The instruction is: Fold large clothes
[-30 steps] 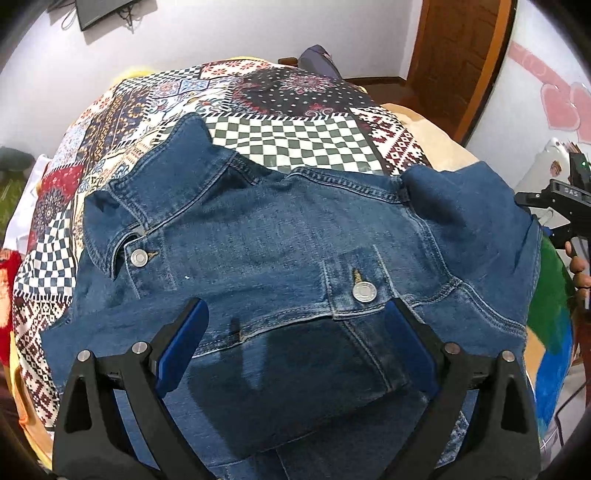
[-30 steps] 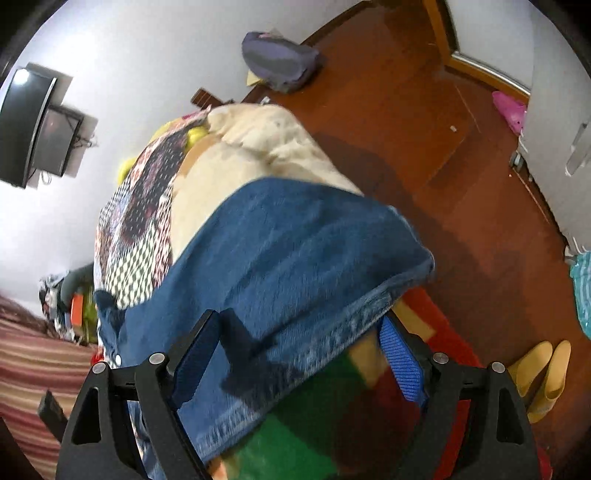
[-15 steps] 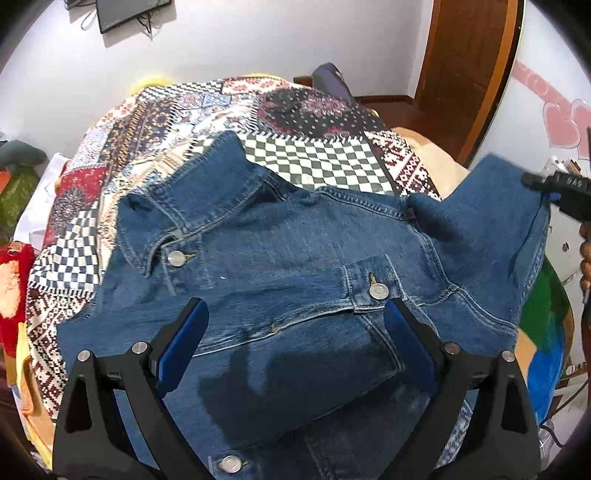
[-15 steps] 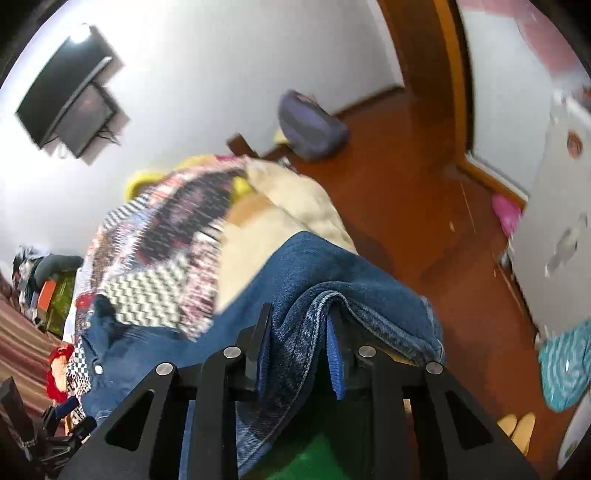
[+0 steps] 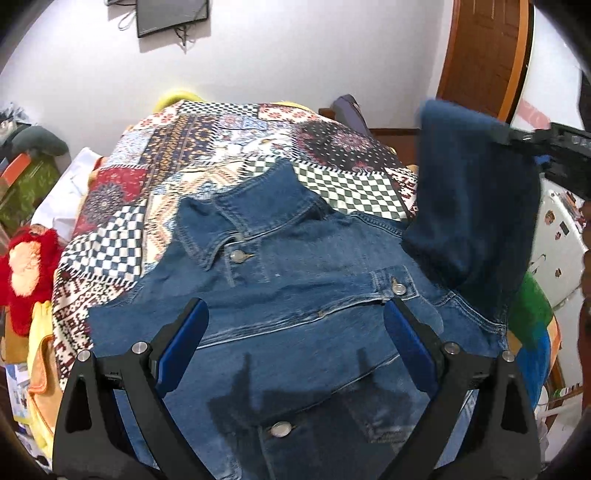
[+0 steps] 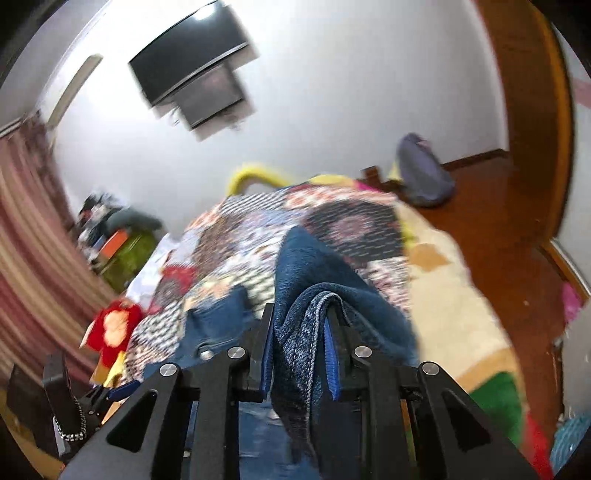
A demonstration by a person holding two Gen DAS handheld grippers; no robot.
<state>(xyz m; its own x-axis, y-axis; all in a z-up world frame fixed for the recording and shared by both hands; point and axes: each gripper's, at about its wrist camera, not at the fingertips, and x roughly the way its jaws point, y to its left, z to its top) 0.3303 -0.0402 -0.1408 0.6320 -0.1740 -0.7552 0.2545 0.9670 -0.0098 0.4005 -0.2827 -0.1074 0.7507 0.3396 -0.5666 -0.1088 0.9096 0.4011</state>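
Right hand-held gripper (image 6: 301, 349) is closing its jaws on the sleeve (image 6: 314, 295) of the denim jacket (image 5: 295, 295), and a thick fold of blue cloth is sitting bunched between the blue pads (image 6: 330, 362), so I am clamping it. In the left wrist view that sleeve is hanging lifted above the bed, at the right side of the jacket, with my right hand-held gripper gripping its top edge there. The right wrist view is blurring at its edges, but the cloth in the jaws is showing plainly.

Left hand-held gripper (image 5: 295, 343) is standing wide apart and holding nothing. Its two fingers are hovering over the lower front of the jacket, one to each side of the button line, and their shadows are falling on the denim beneath. I cannot tell whether the fingertips are touching the cloth.

I am seeing the jacket lying front up on the bed, spread over a patchwork bedspread (image 5: 207, 155), collar (image 5: 258, 199) pointing toward the far wall. Its buttons are closed, and a chest pocket flap with a metal button (image 5: 398, 288) is lying just beyond my left gripper's right finger. A red stuffed toy (image 5: 26, 266) is lying beside the bed at the left, and a wall screen (image 5: 171, 14) is hanging on the white wall beyond.
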